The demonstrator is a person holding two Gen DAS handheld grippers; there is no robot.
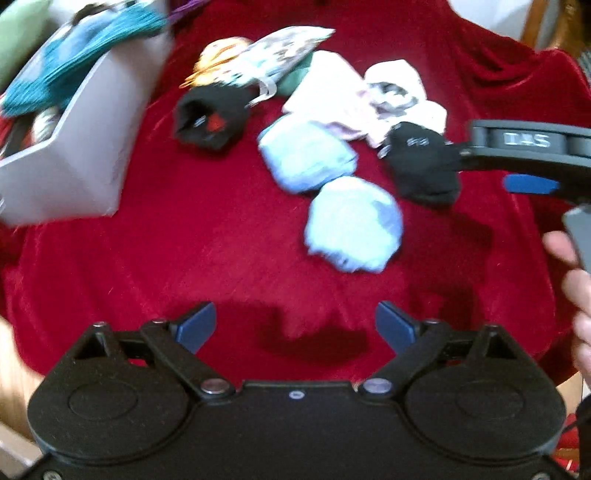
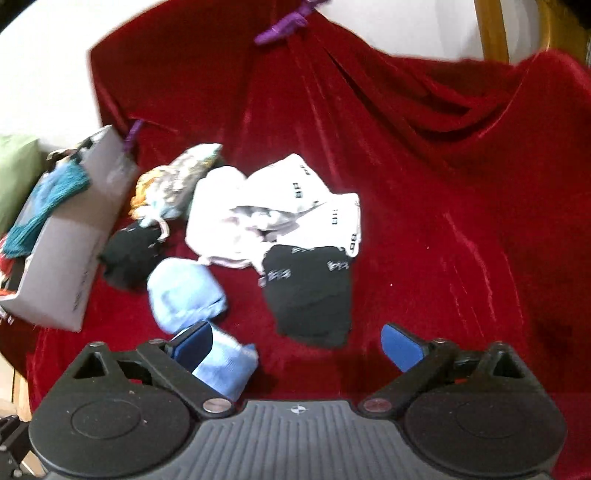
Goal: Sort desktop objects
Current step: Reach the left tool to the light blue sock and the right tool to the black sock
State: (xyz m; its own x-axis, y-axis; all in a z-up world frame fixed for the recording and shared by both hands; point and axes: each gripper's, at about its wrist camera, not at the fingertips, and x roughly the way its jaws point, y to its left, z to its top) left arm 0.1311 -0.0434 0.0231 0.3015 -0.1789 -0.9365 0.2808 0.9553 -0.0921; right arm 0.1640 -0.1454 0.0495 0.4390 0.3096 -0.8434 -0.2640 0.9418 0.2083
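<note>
Rolled socks lie on a red velvet cloth [image 1: 207,240]: two light blue bundles [image 1: 352,225] [image 1: 306,153], two black ones [image 1: 210,114] [image 1: 424,164], and a white and pink pile [image 1: 354,96]. My left gripper [image 1: 295,326] is open and empty, low over bare cloth in front of the socks. My right gripper [image 2: 295,347] is open and empty; a light blue bundle [image 2: 225,365] lies under its left finger [image 2: 194,345], a black sock [image 2: 310,291] just ahead. In the left wrist view the right gripper [image 1: 517,162] comes in from the right beside the black sock.
A grey cardboard box [image 1: 77,147] holding a teal tasselled item [image 1: 85,51] stands at the left, also in the right wrist view [image 2: 70,240]. A patterned pouch [image 1: 284,48] and an orange item [image 1: 218,59] lie behind the socks. Purple clips [image 2: 284,27] pin the cloth.
</note>
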